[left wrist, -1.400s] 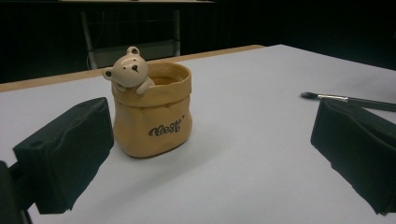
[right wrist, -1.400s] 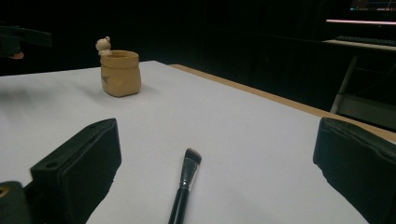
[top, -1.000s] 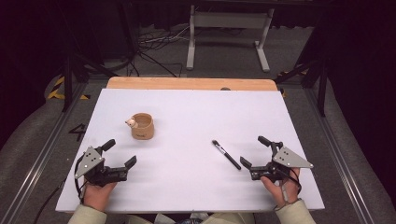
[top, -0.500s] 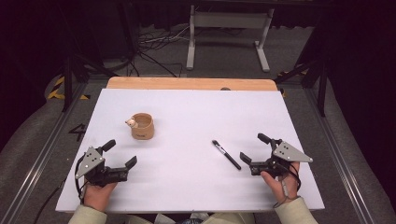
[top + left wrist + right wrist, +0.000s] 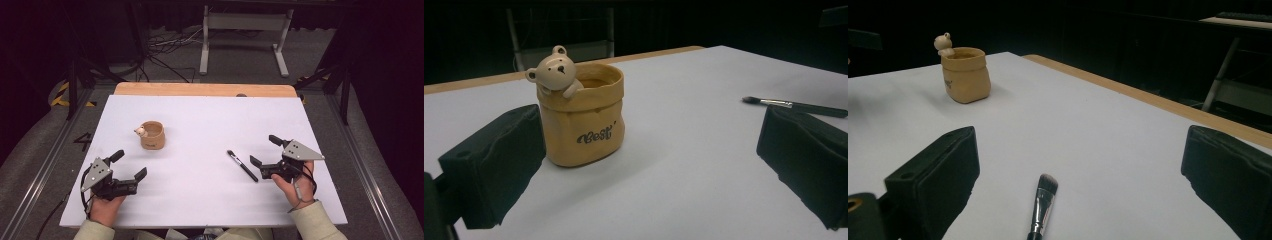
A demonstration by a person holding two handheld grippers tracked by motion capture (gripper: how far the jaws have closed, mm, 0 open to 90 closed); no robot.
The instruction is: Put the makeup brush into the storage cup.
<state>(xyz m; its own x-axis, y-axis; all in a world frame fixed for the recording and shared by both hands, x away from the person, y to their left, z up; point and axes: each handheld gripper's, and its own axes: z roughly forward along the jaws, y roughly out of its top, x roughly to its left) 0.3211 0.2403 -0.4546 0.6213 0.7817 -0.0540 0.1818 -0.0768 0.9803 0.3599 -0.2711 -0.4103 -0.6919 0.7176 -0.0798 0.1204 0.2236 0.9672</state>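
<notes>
Resting low over the white table [image 5: 200,125], the right gripper [image 5: 265,150] sits at about four o'clock from the table's middle in the high view, held in the person's right hand [image 5: 295,187]. Its jaws stand wide apart and hold nothing. The makeup brush [image 5: 242,165] lies flat on the table just beside the nearer jaw, at about nine o'clock from the gripper, with its bristle end pointing toward eleven o'clock and its dark handle running toward five. In the right gripper view the brush [image 5: 1043,205] lies between the two spread jaws, bristles toward twelve o'clock, not touched by either pad.

The left gripper [image 5: 129,165] sits at about seven o'clock from the table's middle, held in the person's left hand [image 5: 106,207]. Its jaws are also spread wide and empty. At about one o'clock from it, near but apart, stands the tan pot [image 5: 152,135], upright, with a small bear figure [image 5: 140,132] hooked over its rim on the nine o'clock side. In the left gripper view the pot [image 5: 584,120] stands just beyond the jaws, close to the left-hand one, the bear [image 5: 555,67] peering over its edge and a dark word printed on its front. The brush [image 5: 794,105] shows at three o'clock there, beyond the other jaw.

Pot and brush lie well apart.
</notes>
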